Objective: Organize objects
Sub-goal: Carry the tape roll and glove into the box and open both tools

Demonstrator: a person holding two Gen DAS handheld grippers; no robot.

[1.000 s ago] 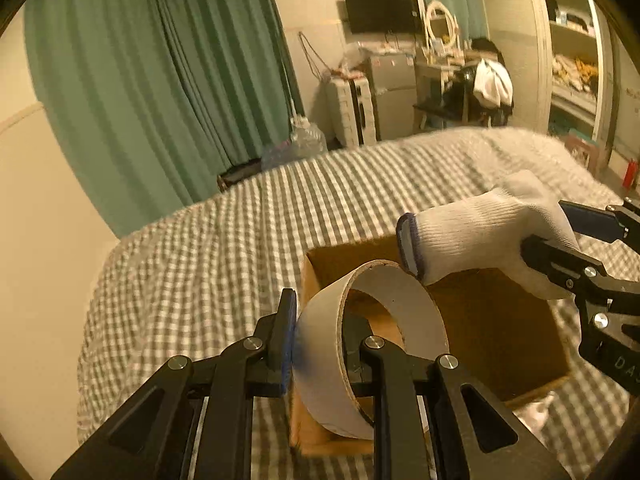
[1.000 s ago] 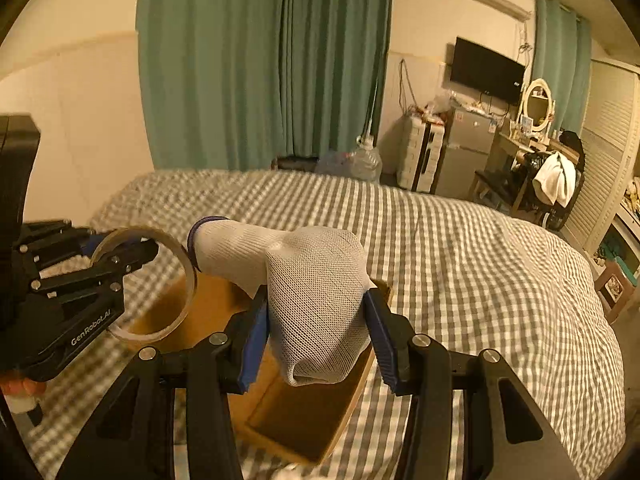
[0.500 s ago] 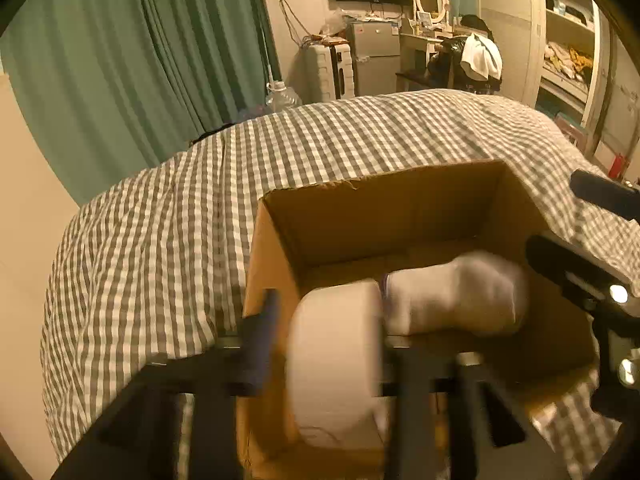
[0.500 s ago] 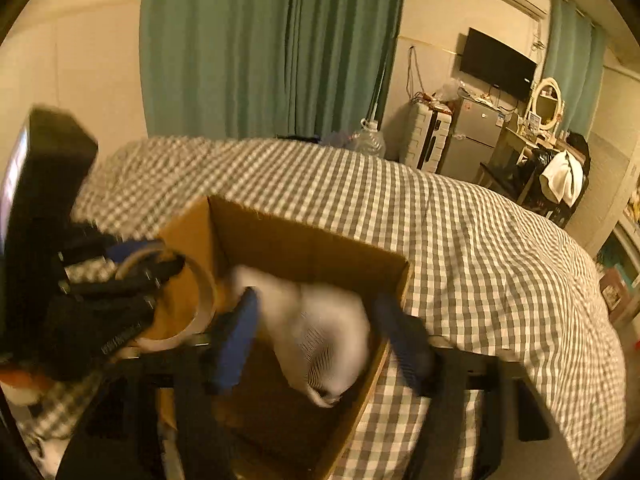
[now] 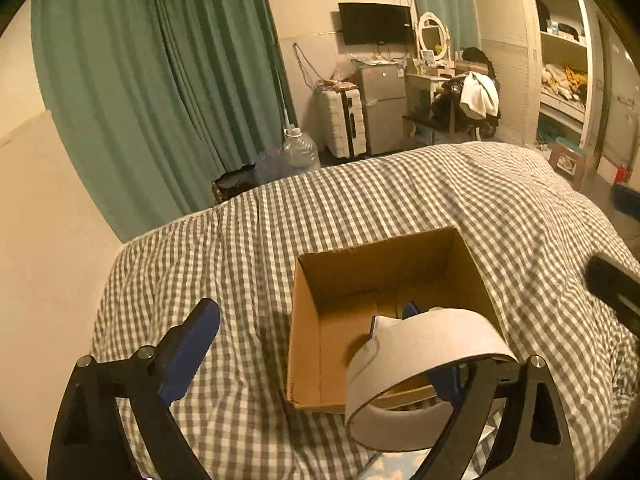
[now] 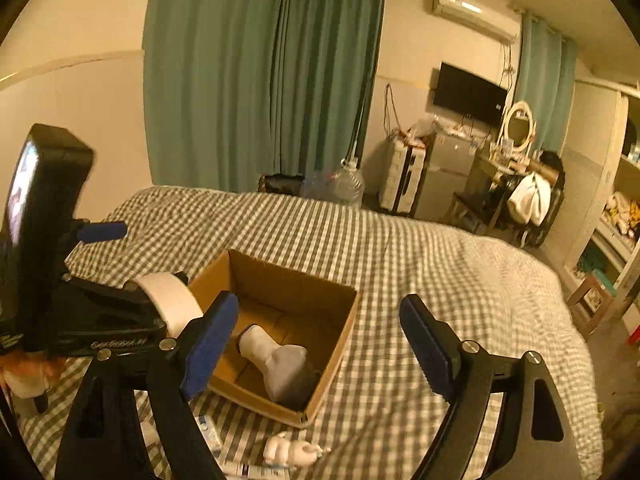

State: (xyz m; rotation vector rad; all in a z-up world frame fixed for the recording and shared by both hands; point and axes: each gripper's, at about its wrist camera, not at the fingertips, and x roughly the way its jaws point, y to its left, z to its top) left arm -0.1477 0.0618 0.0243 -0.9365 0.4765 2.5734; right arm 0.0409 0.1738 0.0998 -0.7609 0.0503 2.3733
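Note:
An open cardboard box (image 5: 308,320) (image 6: 344,320) sits on the checked bed. A white sock (image 6: 276,360) lies inside it. My right gripper (image 6: 316,344) is open and empty above the box's near side. My left gripper (image 5: 320,360) is open wide; a tape roll (image 5: 416,364) hangs looped over its right finger, at the box's near edge. The roll also shows in the right wrist view (image 6: 172,300), left of the box.
A small white figurine (image 6: 294,452) and flat packets (image 6: 208,428) lie on the bed in front of the box. A water jug (image 5: 300,152), fridge (image 5: 382,104) and wardrobe shelves (image 5: 560,80) stand beyond the bed.
My right gripper opened and dropped the sock into the box, then drew back. My left gripper opened; the tape roll now hangs on one finger instead of being clamped.

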